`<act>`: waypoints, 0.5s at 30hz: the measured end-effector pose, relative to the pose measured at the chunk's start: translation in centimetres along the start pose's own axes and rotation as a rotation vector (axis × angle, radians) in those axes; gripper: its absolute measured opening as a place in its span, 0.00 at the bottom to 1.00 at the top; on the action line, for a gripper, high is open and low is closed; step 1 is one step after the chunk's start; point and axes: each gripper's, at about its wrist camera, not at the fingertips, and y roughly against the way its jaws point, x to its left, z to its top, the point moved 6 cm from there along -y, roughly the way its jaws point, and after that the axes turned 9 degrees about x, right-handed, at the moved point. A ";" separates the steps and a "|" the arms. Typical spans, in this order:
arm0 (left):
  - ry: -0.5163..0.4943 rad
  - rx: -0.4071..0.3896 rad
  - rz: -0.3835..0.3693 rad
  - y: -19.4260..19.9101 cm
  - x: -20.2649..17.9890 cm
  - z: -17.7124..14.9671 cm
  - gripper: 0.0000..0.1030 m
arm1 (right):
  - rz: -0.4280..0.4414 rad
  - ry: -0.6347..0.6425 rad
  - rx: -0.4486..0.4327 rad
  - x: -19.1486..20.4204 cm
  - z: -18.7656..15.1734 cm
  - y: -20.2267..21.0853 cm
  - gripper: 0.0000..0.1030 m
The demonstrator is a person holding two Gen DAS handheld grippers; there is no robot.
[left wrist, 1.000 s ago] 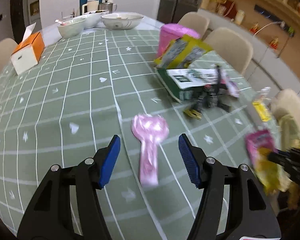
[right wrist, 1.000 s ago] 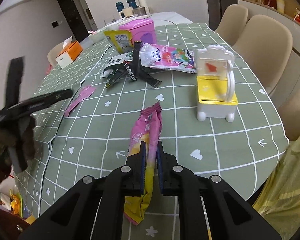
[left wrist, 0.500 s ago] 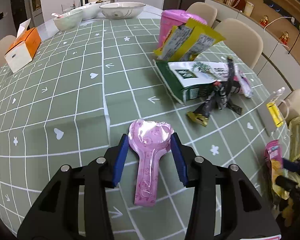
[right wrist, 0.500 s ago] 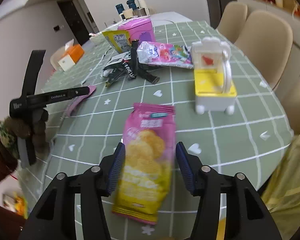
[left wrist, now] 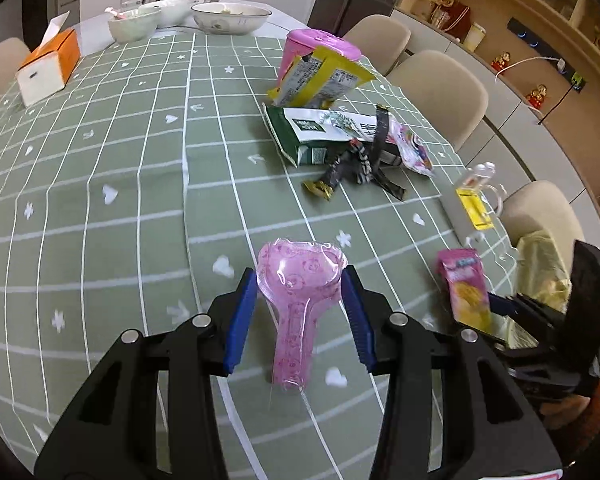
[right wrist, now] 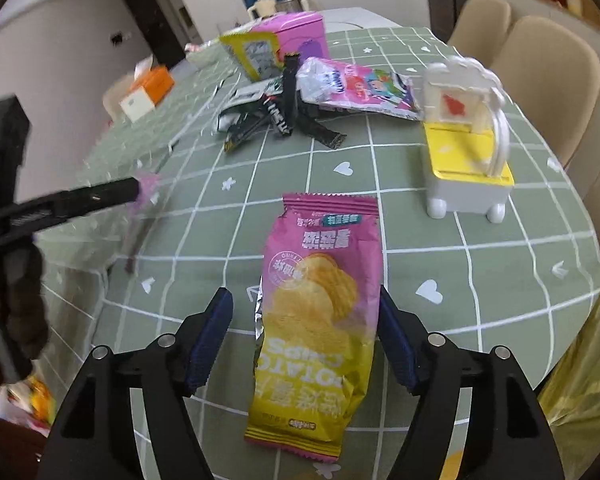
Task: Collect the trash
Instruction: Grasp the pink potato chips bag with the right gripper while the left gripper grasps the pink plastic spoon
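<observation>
Two light pieces of trash are in play. The left gripper [left wrist: 300, 312] has its jaws closed partway on a pink spoon-shaped plastic wrapper [left wrist: 298, 300], pads pressing the wide head: thin, crinkly film, likely to buckle, so that broad end is the sensible hold. The right gripper [right wrist: 306, 340] has its jaws opening wide around a potato chip bag [right wrist: 320, 308] at the near bench [right wrist: 440, 236] edge; not gripped, slippery foil, best pinched across its middle.
</observation>
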 end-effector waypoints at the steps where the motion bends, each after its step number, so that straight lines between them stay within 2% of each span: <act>1: 0.006 0.002 -0.002 0.2 0.0 -0.4 0.40 | -0.052 0.040 0.017 0.5 0.1 -0.2 0.65; 4: 0.023 0.008 0.000 0.8 0.1 -1.6 0.41 | -0.203 0.119 0.002 1.0 0.5 -0.4 0.65; 5: 0.027 0.008 0.002 1.0 0.2 -2.0 0.41 | -0.211 0.134 -0.005 1.2 0.6 -0.3 0.65; 7: 0.030 0.005 0.007 1.3 0.4 -2.5 0.41 | -0.175 0.131 -0.004 1.3 0.7 -0.3 0.39; 9: 0.030 0.000 0.015 1.7 0.5 -2.8 0.41 | -0.107 0.093 0.006 1.1 0.8 -0.1 0.30; 11: 0.030 -0.012 0.014 2.4 0.5 -3.0 0.41 | -0.094 0.068 -0.019 0.9 0.9 0.8 0.26; 15: 0.028 -0.042 0.010 3.8 0.3 -2.9 0.41 | -0.091 0.069 -0.076 1.3 1.0 3.4 0.24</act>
